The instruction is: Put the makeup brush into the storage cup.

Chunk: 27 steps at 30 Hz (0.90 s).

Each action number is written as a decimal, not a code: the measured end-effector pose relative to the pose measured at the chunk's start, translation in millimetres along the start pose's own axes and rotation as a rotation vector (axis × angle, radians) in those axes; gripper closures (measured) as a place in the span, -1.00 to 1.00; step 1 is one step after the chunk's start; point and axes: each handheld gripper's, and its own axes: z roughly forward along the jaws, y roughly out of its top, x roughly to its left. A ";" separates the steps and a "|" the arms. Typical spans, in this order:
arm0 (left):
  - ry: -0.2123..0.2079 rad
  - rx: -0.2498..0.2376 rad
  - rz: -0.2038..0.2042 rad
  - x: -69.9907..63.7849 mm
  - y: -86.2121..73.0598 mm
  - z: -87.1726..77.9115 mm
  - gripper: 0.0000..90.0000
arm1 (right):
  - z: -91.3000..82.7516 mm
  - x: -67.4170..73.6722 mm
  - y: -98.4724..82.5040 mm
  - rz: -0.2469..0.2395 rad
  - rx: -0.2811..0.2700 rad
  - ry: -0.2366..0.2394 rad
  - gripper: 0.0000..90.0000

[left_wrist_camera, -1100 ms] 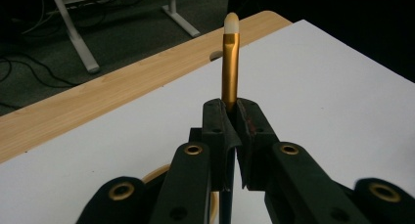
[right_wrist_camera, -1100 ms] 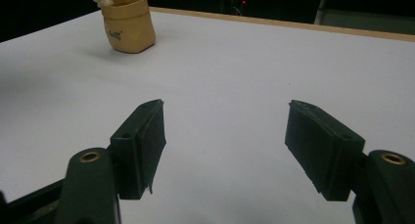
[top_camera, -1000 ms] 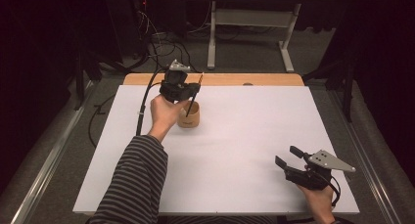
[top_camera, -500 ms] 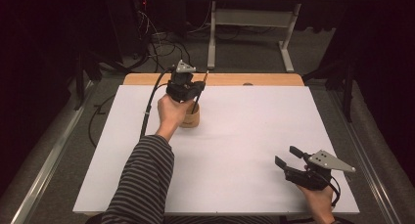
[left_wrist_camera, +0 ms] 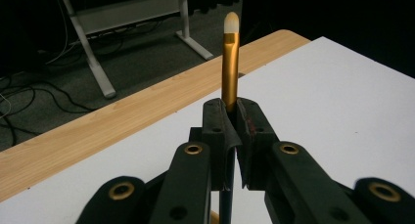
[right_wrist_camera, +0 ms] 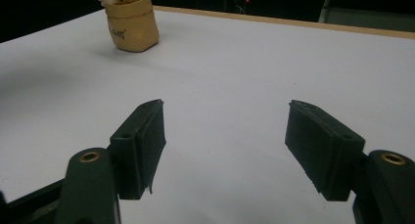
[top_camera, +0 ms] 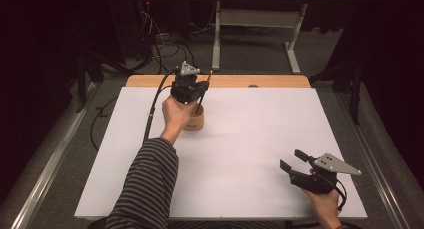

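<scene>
Dark walls and a grey floor with loose cables (top_camera: 165,44) surround a table (top_camera: 240,81) of light wood, and a large white sheet (top_camera: 240,154) covers almost all of its top. Behind the table stands a metal frame (top_camera: 250,34) with pale legs. Near the far left part of the sheet sits a small tan pot (top_camera: 194,121), upright, with some small print on its side; in the right gripper view the pot (right_wrist_camera: 131,22) is seen far away at the upper left. The left hand (top_camera: 176,114) holds the left gripper (top_camera: 200,91) just above this pot. Its jaws are pressed together on a thin brush (left_wrist_camera: 230,67) with a golden handle and a pale soft tip. In the left gripper view the brush stands up from between the two pads and its tip points away over the far edge of the table. The lower end of the brush goes down toward the pot, but if it touches the inside one cannot tell. A striped sleeve (top_camera: 150,189) covers the left forearm. The right gripper (top_camera: 293,160) rests low over the near right corner of the sheet, well apart from the pot. Its jaws stand wide apart and nothing is between them.
</scene>
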 end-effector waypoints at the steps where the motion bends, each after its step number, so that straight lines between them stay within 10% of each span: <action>1: 0.001 0.000 0.000 0.6 -0.9 0.8 0.86 | -0.1 -0.4 0.0 -0.003 -0.004 0.003 -0.27; 27: 0.042 0.045 -0.016 13.3 -19.0 8.2 0.85 | 0.8 0.8 -0.3 -0.004 0.007 -0.004 -0.26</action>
